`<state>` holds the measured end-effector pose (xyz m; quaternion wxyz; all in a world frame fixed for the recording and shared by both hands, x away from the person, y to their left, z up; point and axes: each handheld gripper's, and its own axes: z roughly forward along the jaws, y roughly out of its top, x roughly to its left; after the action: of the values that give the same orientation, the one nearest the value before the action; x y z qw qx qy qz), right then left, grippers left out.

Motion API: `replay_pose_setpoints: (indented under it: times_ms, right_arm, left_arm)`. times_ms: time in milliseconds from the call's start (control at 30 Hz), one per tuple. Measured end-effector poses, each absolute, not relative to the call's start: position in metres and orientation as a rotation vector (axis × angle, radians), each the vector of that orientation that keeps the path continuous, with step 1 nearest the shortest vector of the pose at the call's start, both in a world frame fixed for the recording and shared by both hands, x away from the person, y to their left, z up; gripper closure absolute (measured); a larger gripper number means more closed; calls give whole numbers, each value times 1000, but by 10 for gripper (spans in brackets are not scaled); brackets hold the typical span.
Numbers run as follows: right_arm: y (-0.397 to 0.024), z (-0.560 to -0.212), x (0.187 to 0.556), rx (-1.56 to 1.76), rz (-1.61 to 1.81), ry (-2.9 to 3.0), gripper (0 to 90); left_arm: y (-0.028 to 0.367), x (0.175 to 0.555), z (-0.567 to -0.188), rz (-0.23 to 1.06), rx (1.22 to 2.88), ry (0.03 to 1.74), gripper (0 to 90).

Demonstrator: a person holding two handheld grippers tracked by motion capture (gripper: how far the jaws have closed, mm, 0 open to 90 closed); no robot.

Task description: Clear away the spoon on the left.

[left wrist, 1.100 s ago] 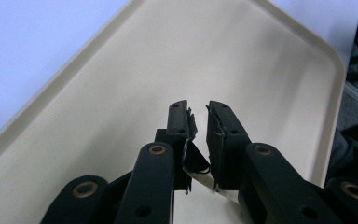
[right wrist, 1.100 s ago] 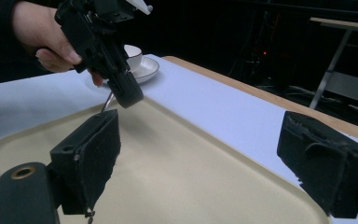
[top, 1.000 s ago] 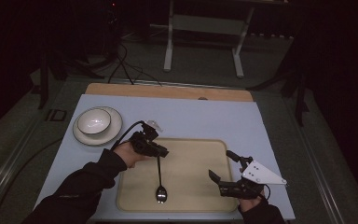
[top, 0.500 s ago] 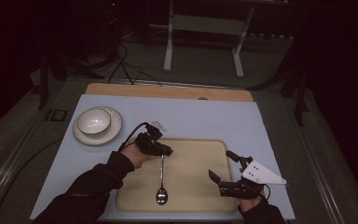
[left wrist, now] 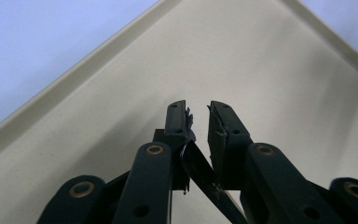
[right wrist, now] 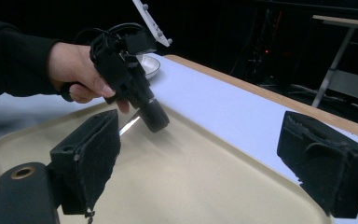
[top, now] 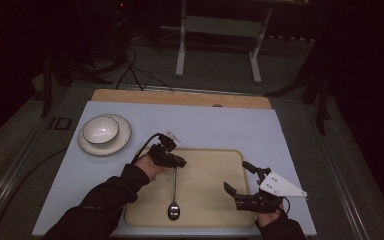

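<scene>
Spoon [top: 174,192] handle pinched by left hand-held gripper [top: 176,161] (bowl end on tray [top: 215,165])

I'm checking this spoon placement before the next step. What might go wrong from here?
The left tool pinches only the handle end of the long metal spoon, with its bowl low over the shallow beige tray. A loose pinch may let the spoon swing or slip, and releasing early could make it clatter or bounce. The right tool waits open over the same tray, so a sliding spoon might strike it.
</scene>
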<state>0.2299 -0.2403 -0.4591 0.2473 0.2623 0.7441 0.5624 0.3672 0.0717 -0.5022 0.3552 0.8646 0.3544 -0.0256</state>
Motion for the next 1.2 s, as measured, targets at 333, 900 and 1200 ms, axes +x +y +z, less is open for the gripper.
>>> replay_pose_setpoints:
  times_ms: [333,900,1200]
  right_arm:
    - [-240,-459,230,719,1536,2034,133]
    - [-241,-459,230,713,1537,2029,134]
    - [-241,-459,231,717,1536,2031,134]
  left_arm:
    - [80,375,-514,-64,2216,963,775]
    - [80,380,-530,-22,2189,926,674]
    - [75,383,-532,36,2203,954,537]
